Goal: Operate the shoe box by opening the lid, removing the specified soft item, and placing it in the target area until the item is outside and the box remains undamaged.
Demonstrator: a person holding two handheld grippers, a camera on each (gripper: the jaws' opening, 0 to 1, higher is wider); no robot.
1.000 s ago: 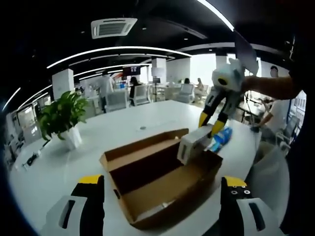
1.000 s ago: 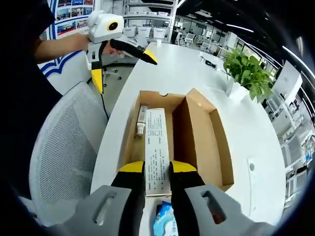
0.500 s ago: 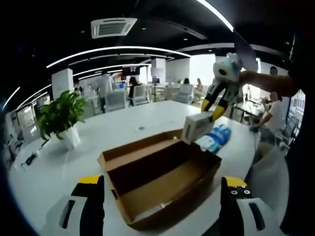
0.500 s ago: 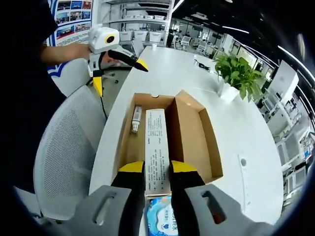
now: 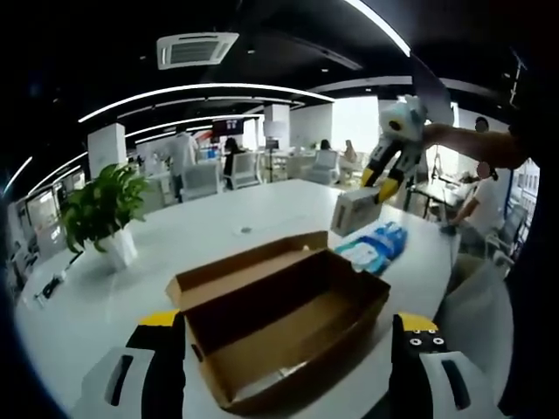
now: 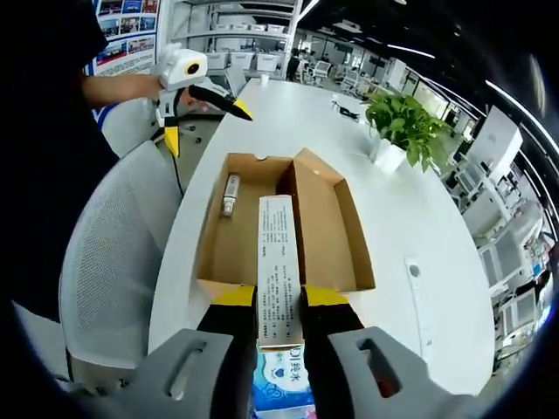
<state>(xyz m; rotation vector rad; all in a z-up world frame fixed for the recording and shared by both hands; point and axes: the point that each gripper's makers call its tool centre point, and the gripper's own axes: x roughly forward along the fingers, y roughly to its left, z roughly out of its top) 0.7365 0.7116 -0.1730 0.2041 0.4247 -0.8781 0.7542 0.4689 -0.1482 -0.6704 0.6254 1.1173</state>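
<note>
Pinching the white carton in the right gripper above the blue pack, left gripper spread, risking slipping from a loosening grip.

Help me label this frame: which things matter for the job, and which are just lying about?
Job:
shoe box, lid open
white carton, clamped in right gripper
left gripper, open, off the box

Lying about:
blue packet
small tube in the box
potted plant
mesh chair
</note>
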